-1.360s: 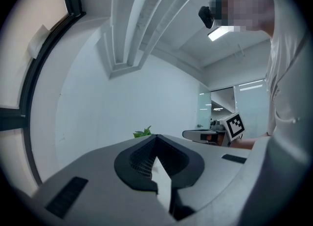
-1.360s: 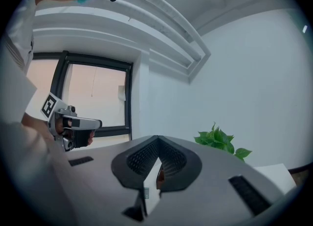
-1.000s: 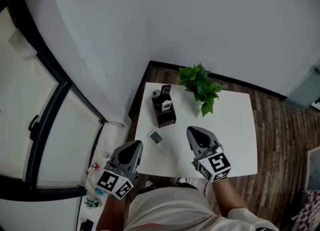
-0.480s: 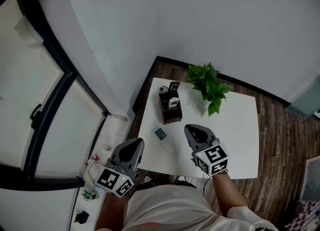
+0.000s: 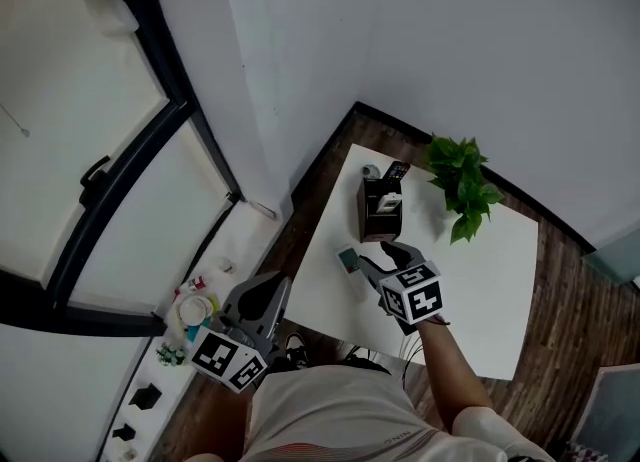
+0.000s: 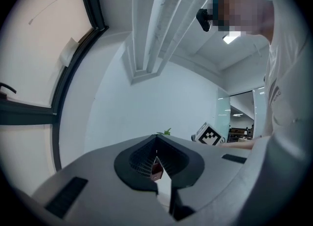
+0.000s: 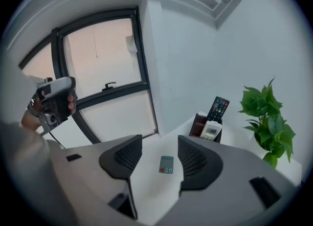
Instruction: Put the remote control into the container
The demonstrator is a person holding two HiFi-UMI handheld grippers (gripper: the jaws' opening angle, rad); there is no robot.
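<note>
A small white remote control (image 5: 348,259) (image 7: 166,164) with a grey-green screen lies flat on the white table (image 5: 480,280). My right gripper (image 5: 372,258) (image 7: 160,144) hovers over it, tilted down. Its jaws have just been opening; the remote shows between them, untouched. The dark brown container (image 5: 377,212) (image 7: 201,125) stands upright beyond, with a black remote (image 7: 218,107) and a white one (image 7: 212,129) sticking out of it. My left gripper (image 5: 258,302) (image 6: 156,157) hangs left of the table, off its edge, with its jaws together and nothing held.
A potted green plant (image 5: 461,184) (image 7: 266,117) stands to the right of the container. A wall and a dark-framed window (image 5: 120,180) run along the left. Small items (image 5: 190,312) sit on a low ledge below the left gripper.
My right gripper has gone forward and down to the lying remote, and its jaws have opened. The left gripper has drifted left, away from the table. The view itself has swung left.
</note>
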